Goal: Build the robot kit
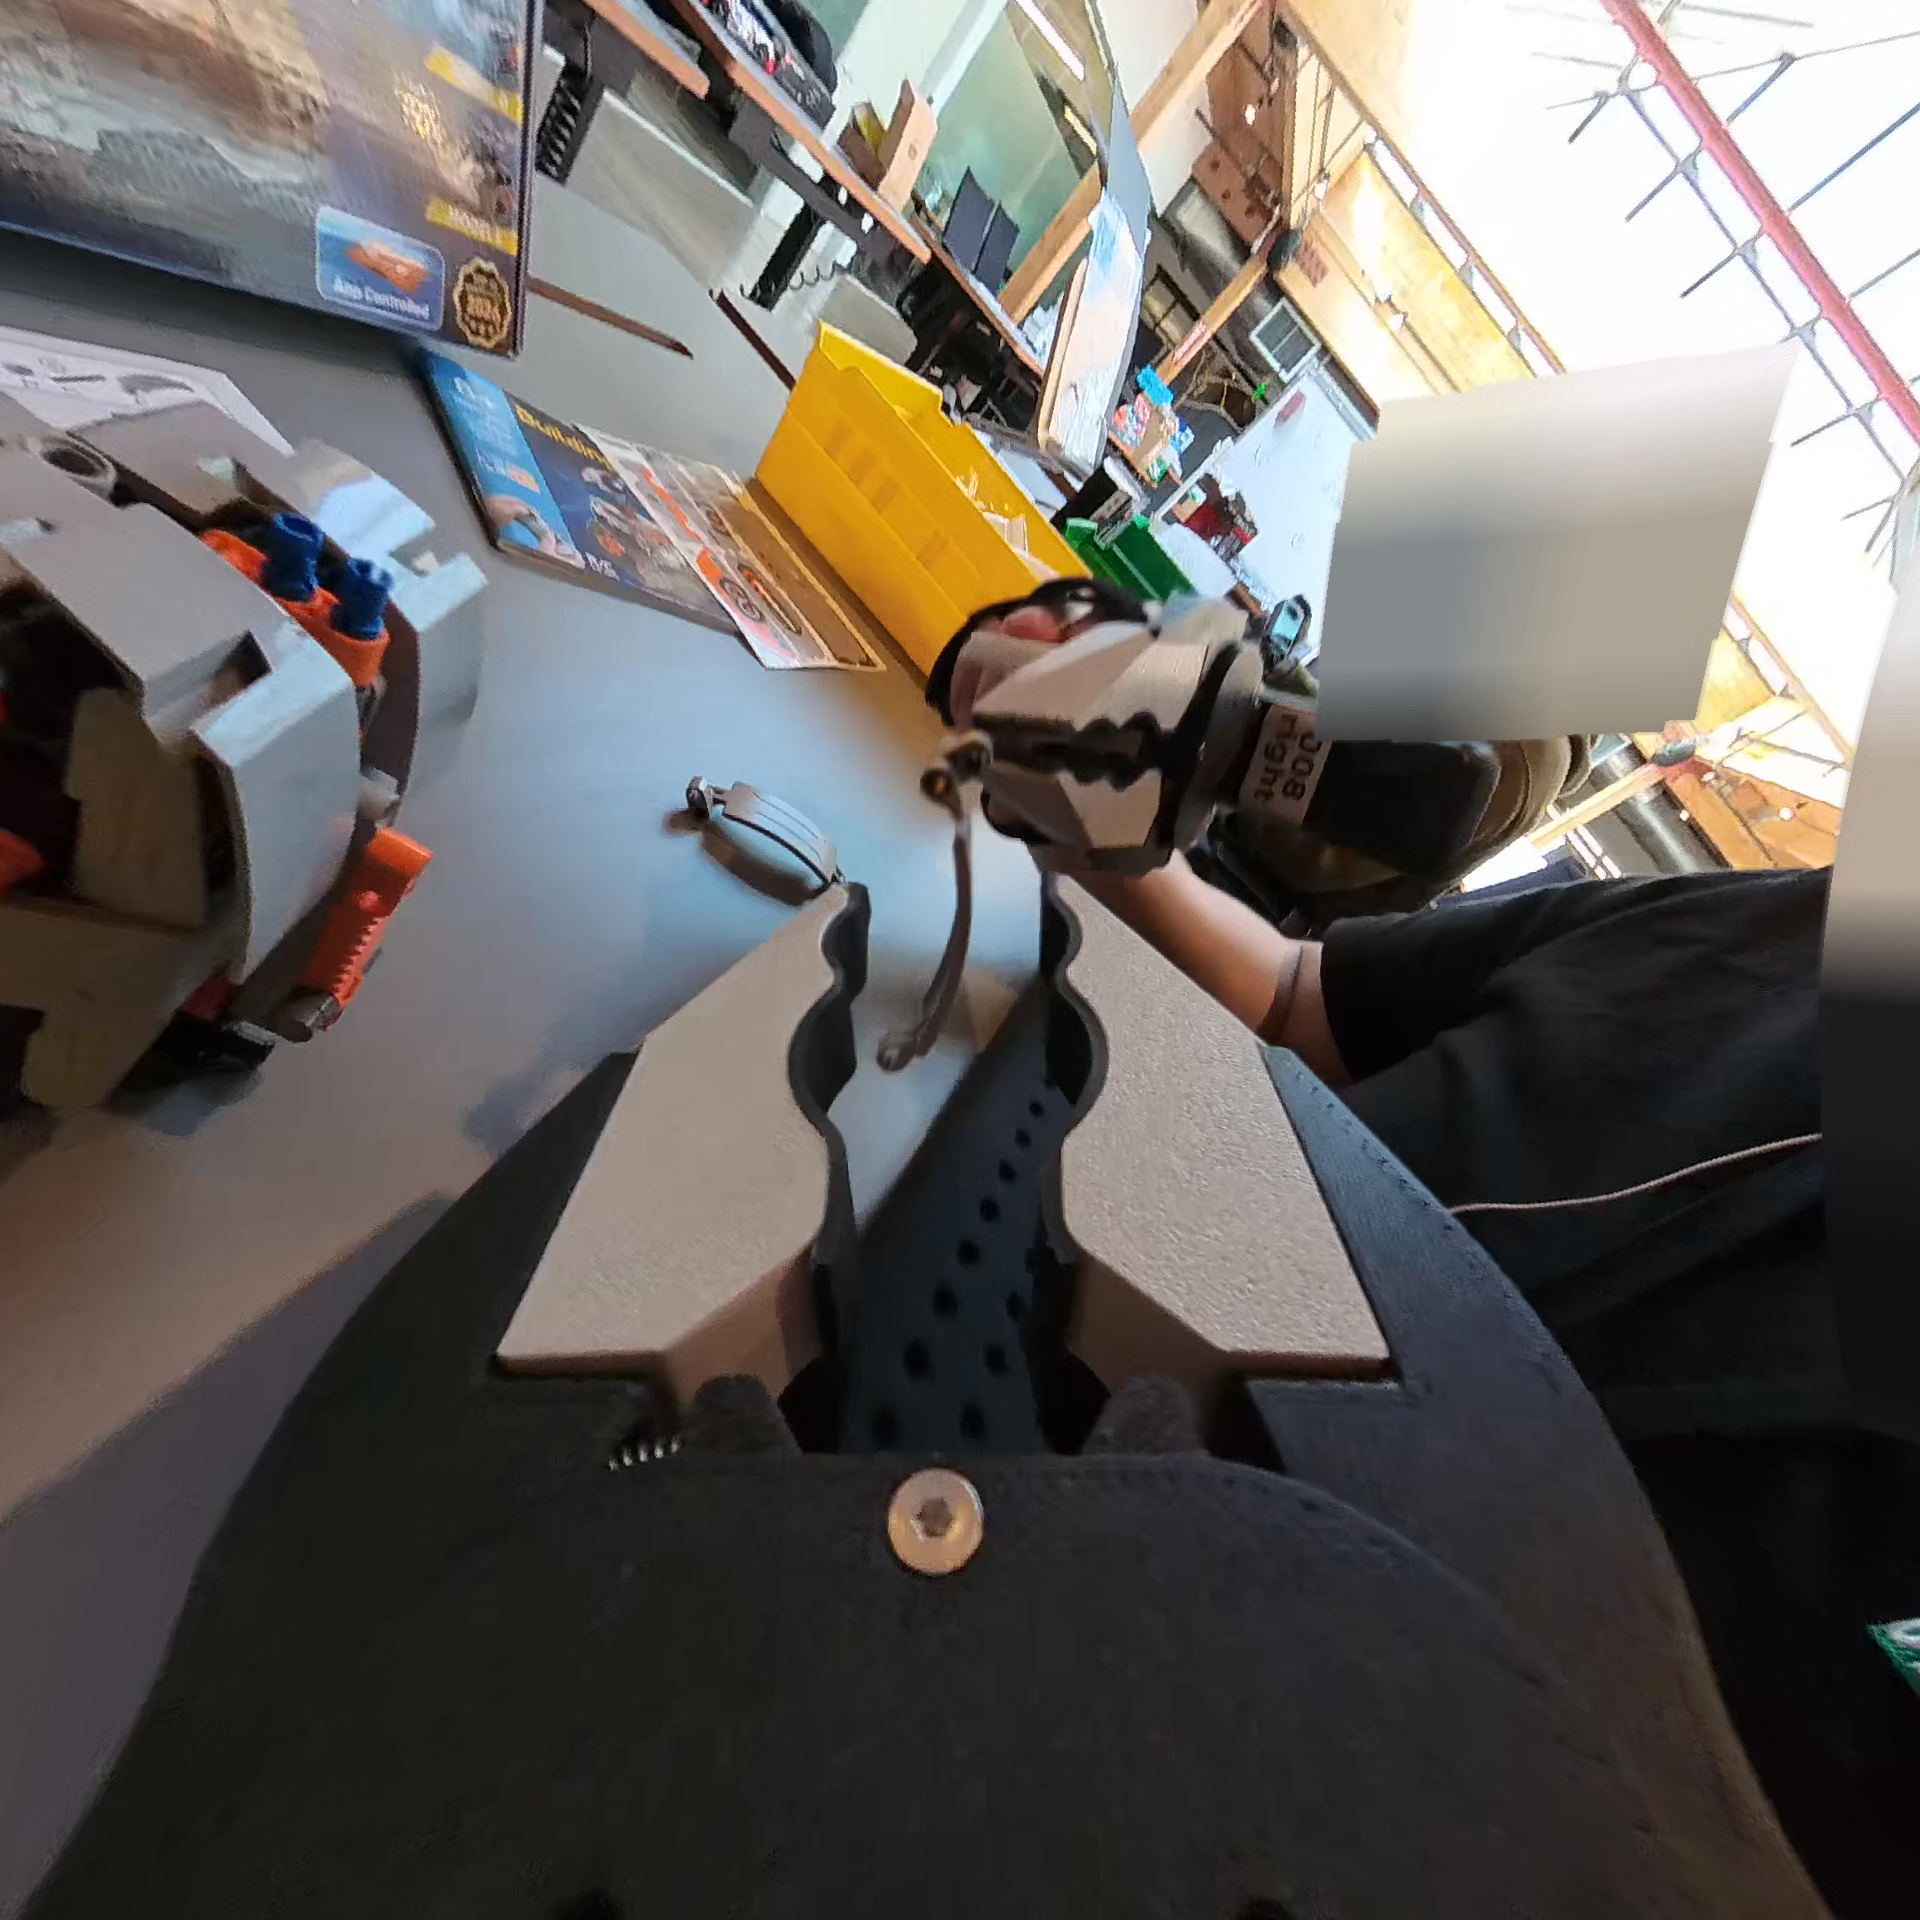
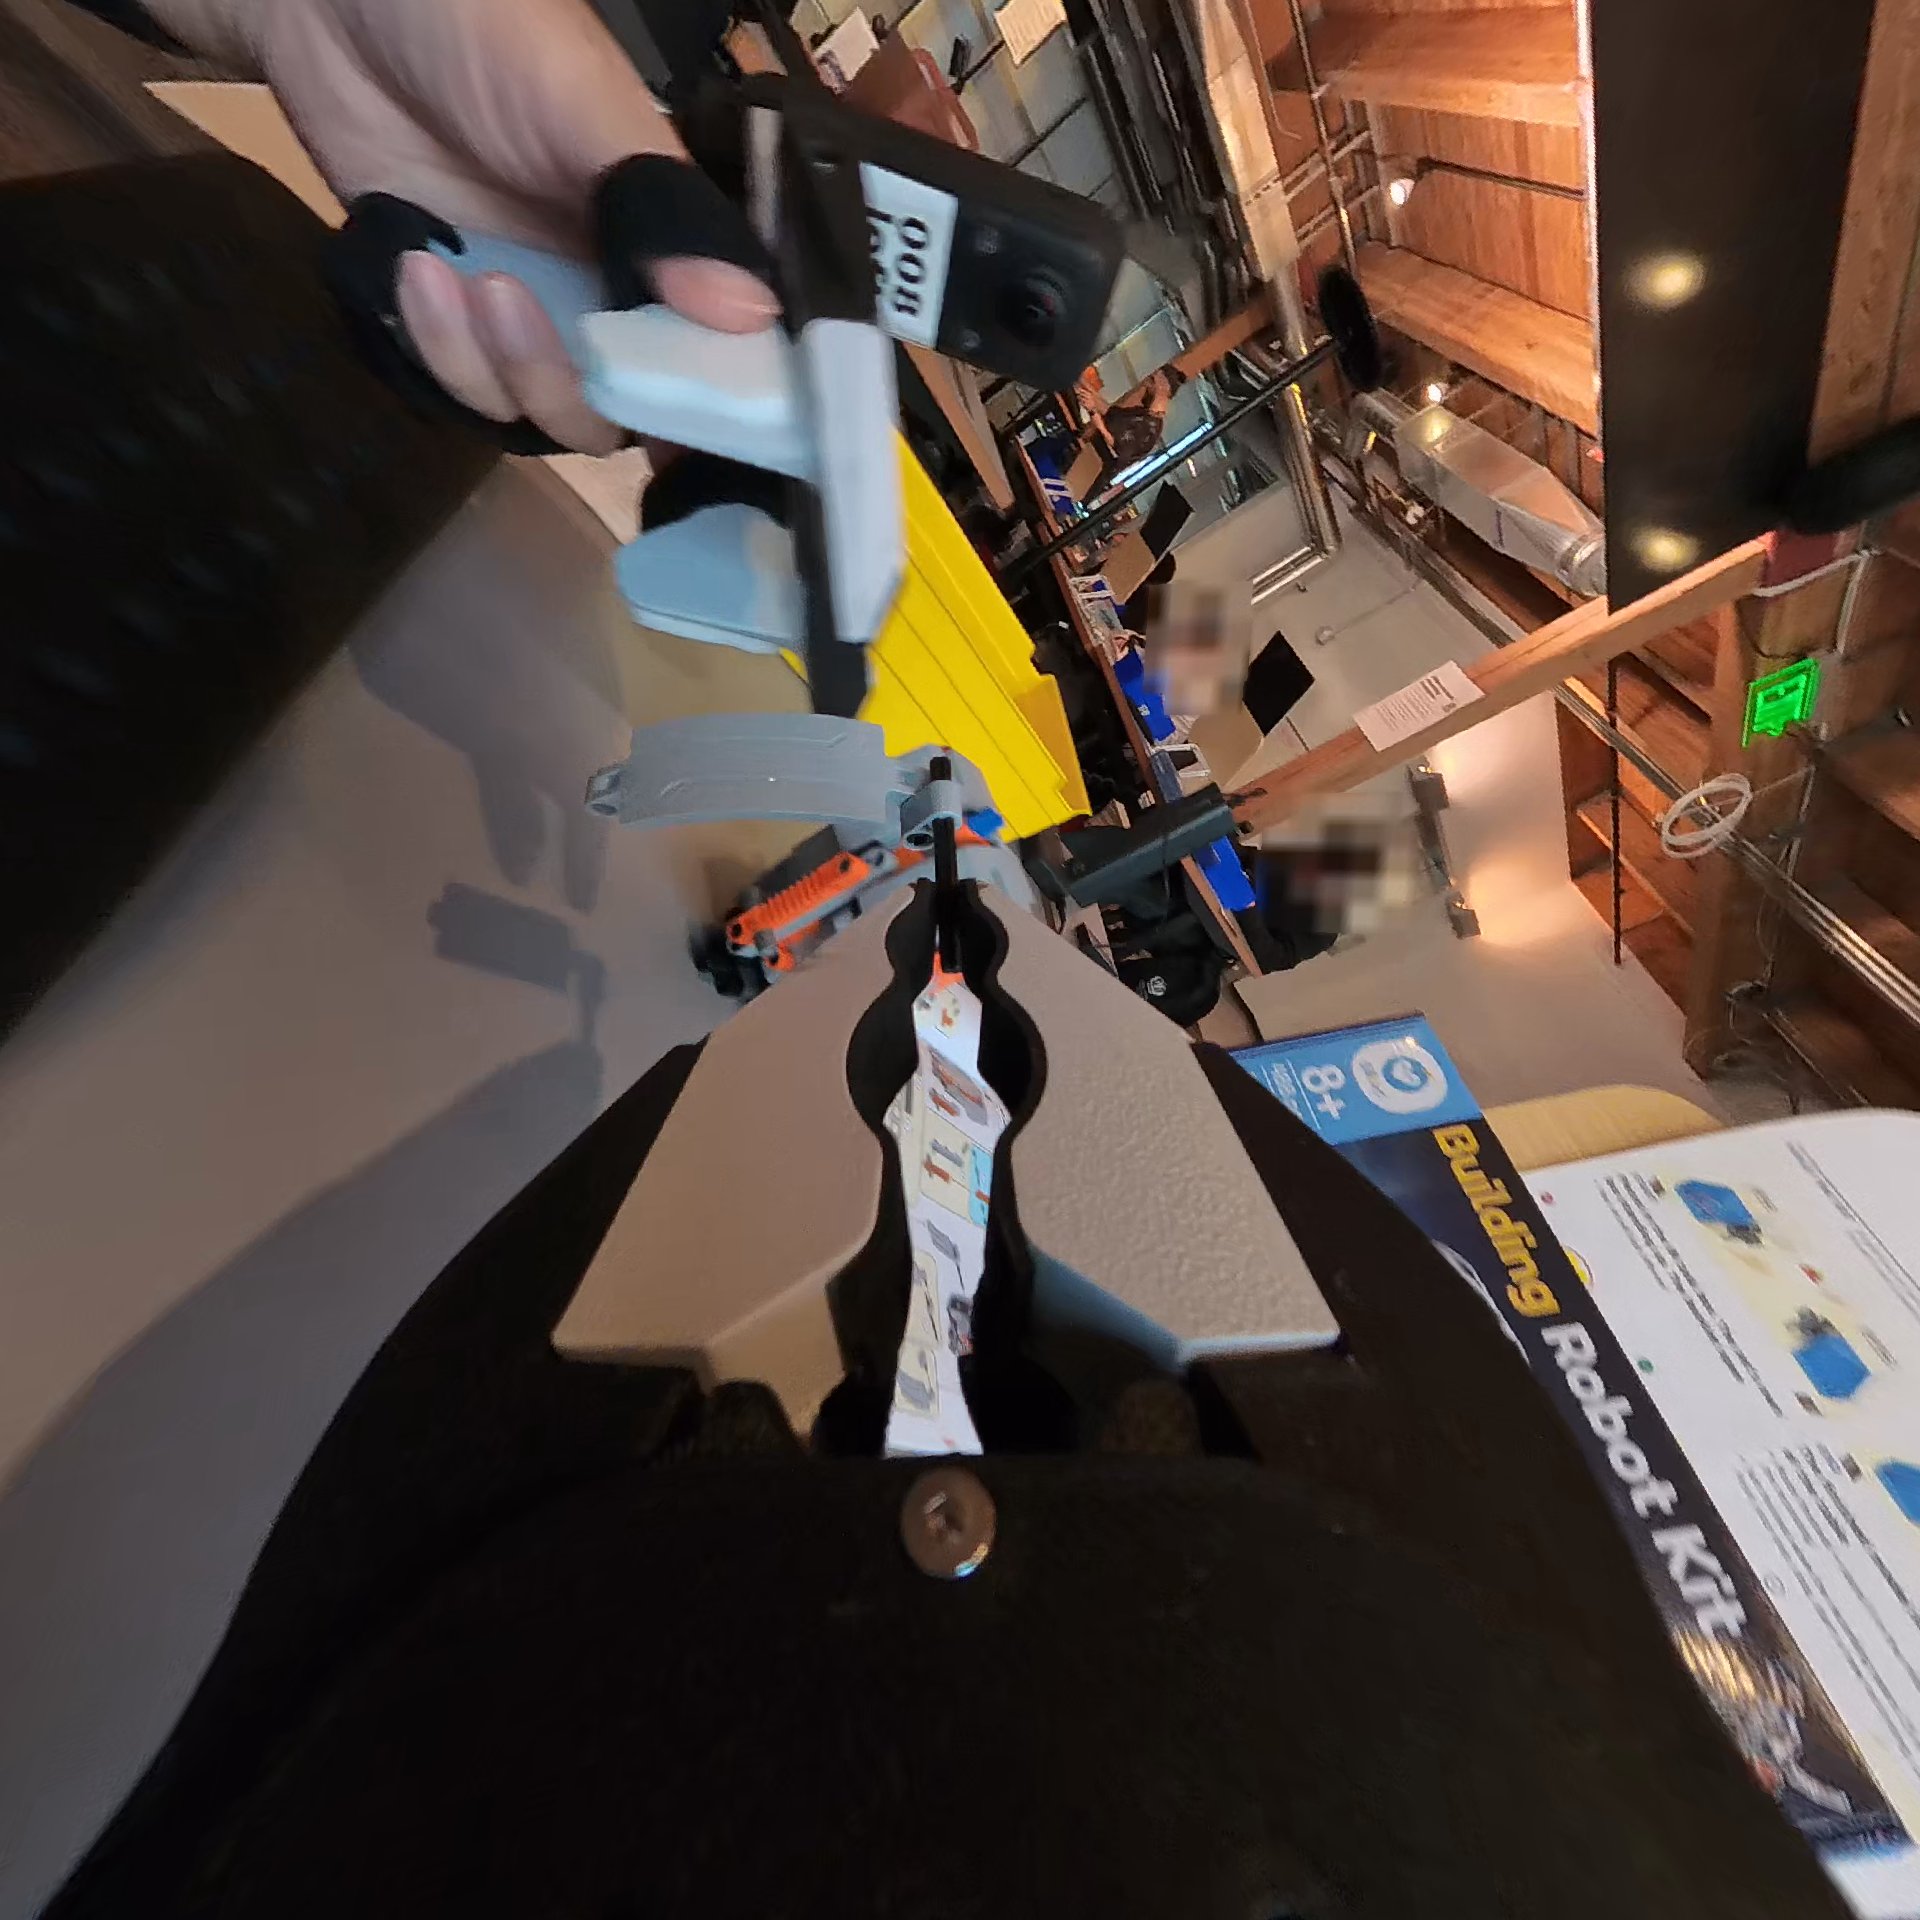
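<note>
Your right gripper [image 2: 945, 914] pinches a thin black axle [image 2: 941, 831] carrying a curved grey panel [image 2: 758, 771], mid-frame. Your left gripper [image 1: 951, 914] hangs wide apart, holding nothing, above the grey table [image 1: 582, 748], with a yellow bin [image 1: 883, 499] upper centre.

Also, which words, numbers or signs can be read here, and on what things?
I do not quote writing; it stands on:
Dark printed cardboard box: legible.
Blue paper booklet: legible.
White sticker on right gripper, shut on black rod: legible.
White sticker on left gripper: legible.
Green lit wall sign: too small.

Two tilted close wrist views, facing, sharing yellow bin [image 1: 894, 520]
</note>
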